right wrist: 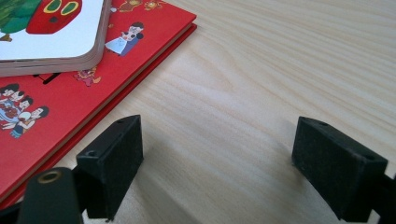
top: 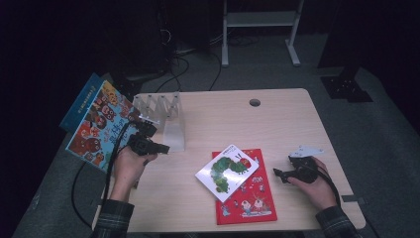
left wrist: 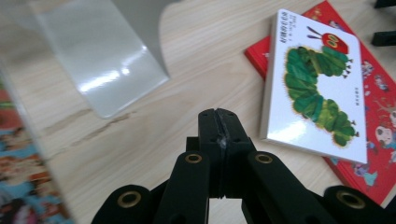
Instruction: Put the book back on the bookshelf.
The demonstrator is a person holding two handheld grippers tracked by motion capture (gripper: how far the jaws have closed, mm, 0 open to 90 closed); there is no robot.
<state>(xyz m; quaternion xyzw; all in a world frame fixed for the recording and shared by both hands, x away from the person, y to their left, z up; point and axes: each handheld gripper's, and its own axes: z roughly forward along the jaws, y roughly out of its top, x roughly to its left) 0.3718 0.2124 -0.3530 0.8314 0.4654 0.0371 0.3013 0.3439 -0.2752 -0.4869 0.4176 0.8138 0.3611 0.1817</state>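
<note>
The person's plaid sleeves are coming in from the bottom edge of the high view, one at each side. Just ahead of them a red picture book point(top: 247, 196) is lying flat near the front of the wooden table point(top: 282, 124), and a white caterpillar board book point(top: 227, 171) is lying tilted on top of its upper left part. To the right of the books, the right hand is resting the right gripper point(top: 283, 174) on the tabletop, pointing toward the red book's edge; in the right gripper view its jaws are standing wide apart with nothing but bare wood between them, the red book point(right wrist: 70, 107) lying just beside the left jaw. On the other side, the left gripper point(top: 161, 148) is sitting near the table's left edge, pointing right; in the left gripper view its jaws are pressed together with nothing between them, the caterpillar book point(left wrist: 317, 88) lying beyond them. Just behind it a clear plastic book stand point(top: 166, 119) is standing on the table. Two colourful picture books point(top: 96, 124) are leaning at the far left edge.
</note>
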